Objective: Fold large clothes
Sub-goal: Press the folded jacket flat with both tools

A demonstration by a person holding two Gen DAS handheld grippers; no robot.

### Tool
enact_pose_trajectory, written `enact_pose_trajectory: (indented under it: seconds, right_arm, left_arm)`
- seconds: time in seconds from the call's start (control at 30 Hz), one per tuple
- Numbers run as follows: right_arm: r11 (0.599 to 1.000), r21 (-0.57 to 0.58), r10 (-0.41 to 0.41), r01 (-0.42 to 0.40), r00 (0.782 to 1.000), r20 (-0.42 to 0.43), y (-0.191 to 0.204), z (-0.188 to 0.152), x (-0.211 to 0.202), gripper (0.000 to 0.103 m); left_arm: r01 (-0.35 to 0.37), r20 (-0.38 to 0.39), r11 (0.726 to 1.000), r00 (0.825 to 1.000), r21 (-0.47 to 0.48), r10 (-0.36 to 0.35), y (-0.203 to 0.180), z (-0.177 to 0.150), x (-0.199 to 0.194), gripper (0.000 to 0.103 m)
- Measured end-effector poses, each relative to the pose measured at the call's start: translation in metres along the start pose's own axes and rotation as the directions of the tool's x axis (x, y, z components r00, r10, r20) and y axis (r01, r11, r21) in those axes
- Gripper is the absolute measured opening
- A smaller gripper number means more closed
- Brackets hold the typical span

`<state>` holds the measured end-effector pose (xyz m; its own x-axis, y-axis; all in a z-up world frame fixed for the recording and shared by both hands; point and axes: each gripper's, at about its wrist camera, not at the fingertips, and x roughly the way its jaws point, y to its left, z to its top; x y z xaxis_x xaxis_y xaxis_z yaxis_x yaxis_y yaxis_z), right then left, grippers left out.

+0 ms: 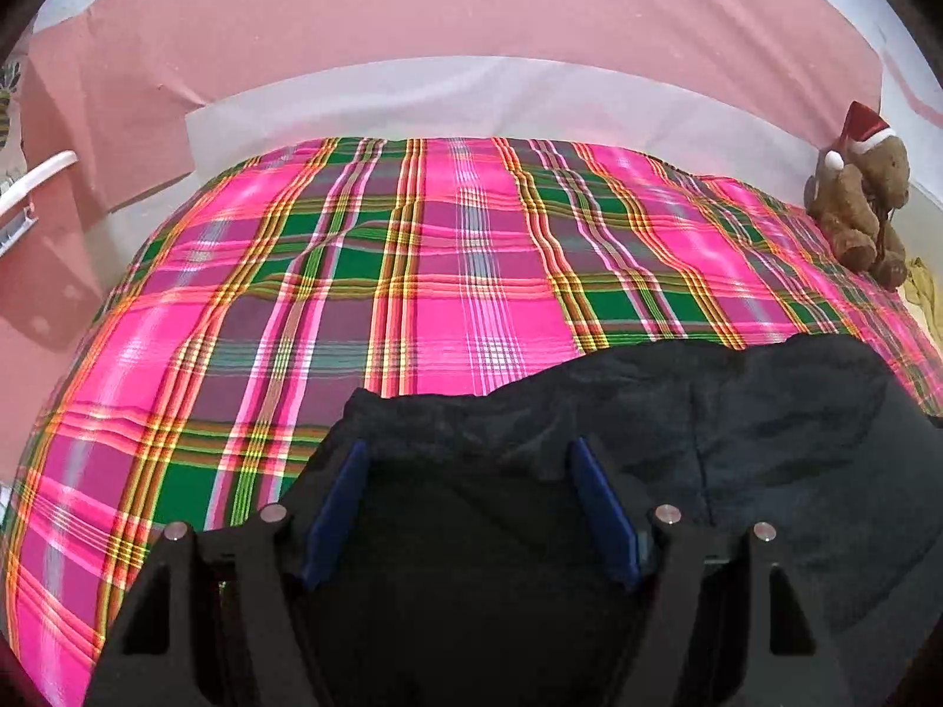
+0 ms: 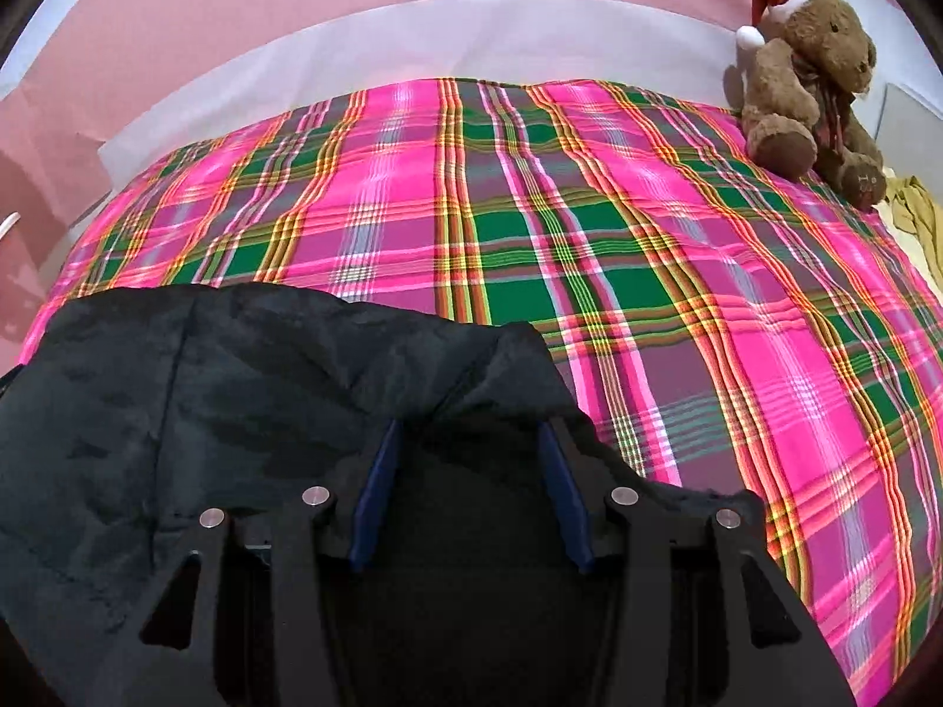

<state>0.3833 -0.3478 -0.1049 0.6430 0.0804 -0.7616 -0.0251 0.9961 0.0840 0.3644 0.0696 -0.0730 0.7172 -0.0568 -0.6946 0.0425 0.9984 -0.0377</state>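
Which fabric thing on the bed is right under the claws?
The black garment, dark and crumpled at the near edge. The pink plaid bedspread lies flat beneath it; the yellow cloth sits far off by the teddy bear.

open plaid bedspread [image 2: 589,247] ahead, teddy bear [image 2: 807,76] far right corner

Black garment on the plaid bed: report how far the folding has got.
Done: no finished fold shows; the black garment lies rumpled on the plaid sheet. In hand: the left gripper and right gripper each sit at its far edge, with fabric between the blue pads; whether they pinch it is unclear. Left: every fold, then smoothing.
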Motion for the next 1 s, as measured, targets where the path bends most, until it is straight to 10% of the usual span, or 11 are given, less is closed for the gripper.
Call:
enact_pose_trajectory:
  seconds: [0.7,1.0]
  right_arm:
    - [1.0,0.003,-0.023,0.023,1.0,-0.008,-0.001,0.006,-0.013,0.049]
    - [0.997,-0.026,0.079,-0.076,0.988,0.135,0.033,0.022,-0.089,0.049]
  left_arm:
    - [-0.019,-0.05,1.0,0.999,0.013,0.02,-0.005,0.017,-0.01,0.071]
    - [0.196,0.055,0.98,0.979,0.039,-0.198,-0.069,0.048,-0.075,0.071]
